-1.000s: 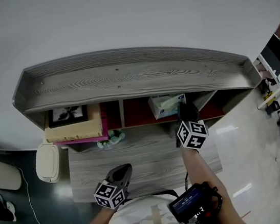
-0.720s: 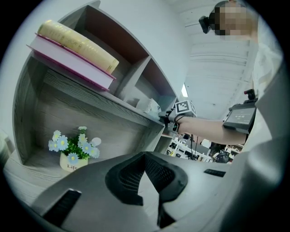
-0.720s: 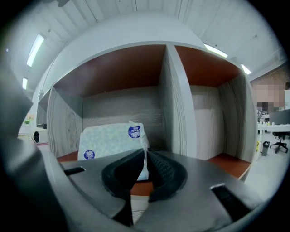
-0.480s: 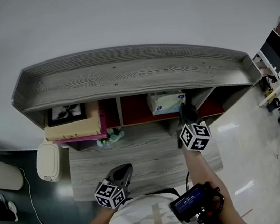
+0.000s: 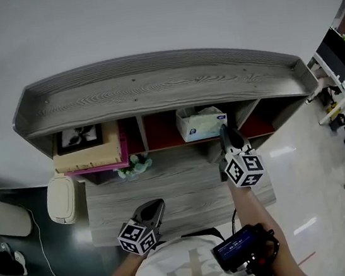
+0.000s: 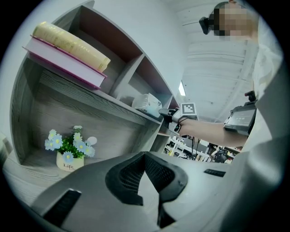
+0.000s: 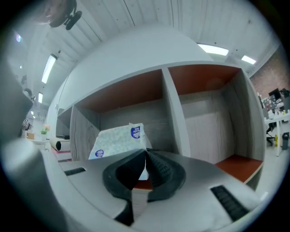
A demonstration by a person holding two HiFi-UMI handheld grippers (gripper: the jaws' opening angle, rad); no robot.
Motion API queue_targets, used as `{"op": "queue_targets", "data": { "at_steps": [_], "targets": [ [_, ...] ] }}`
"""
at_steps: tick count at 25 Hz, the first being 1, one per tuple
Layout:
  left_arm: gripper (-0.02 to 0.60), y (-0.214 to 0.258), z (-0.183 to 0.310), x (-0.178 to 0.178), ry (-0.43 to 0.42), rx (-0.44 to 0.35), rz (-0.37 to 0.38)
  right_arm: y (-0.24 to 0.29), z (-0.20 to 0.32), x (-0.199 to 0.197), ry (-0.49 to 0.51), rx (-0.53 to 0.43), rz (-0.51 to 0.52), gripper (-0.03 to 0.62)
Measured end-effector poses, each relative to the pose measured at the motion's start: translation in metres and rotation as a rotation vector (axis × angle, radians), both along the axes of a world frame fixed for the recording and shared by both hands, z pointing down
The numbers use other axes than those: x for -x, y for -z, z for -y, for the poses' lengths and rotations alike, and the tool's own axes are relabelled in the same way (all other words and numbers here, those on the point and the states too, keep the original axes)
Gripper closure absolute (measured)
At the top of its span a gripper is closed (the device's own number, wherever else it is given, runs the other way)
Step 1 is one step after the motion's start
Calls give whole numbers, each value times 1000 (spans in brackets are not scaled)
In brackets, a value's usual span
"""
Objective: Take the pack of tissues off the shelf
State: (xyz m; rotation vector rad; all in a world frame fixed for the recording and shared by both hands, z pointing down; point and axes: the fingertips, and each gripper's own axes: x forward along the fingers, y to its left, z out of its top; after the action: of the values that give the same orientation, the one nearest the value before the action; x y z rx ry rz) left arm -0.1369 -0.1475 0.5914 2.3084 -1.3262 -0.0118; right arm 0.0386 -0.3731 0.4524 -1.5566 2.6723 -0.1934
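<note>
The pack of tissues is seen in the middle compartment of the shelf, its long axis laid across the opening, left to right. Its right end is pinched by the clenched fingers of the right gripper, just in front. The left gripper, clenched on nothing, is held well apart, so a straight outward pull is judged best.

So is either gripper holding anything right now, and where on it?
The right gripper is shut on the pack of tissues, pinching it at its near right corner, still in the shelf. The left gripper is shut on nothing.
</note>
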Motion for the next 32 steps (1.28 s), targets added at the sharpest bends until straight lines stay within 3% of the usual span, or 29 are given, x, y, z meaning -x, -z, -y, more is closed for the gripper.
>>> {"op": "queue_targets", "data": {
  "at_steps": [20, 32],
  "targets": [
    [571, 4, -11, -22, -49, -25, 7, 11, -56, -17, 146, -76, 84, 586],
    [571, 3, -14, -33, -90, -24, 11, -7, -88, -25, 199, -52, 108, 586]
  ]
}}
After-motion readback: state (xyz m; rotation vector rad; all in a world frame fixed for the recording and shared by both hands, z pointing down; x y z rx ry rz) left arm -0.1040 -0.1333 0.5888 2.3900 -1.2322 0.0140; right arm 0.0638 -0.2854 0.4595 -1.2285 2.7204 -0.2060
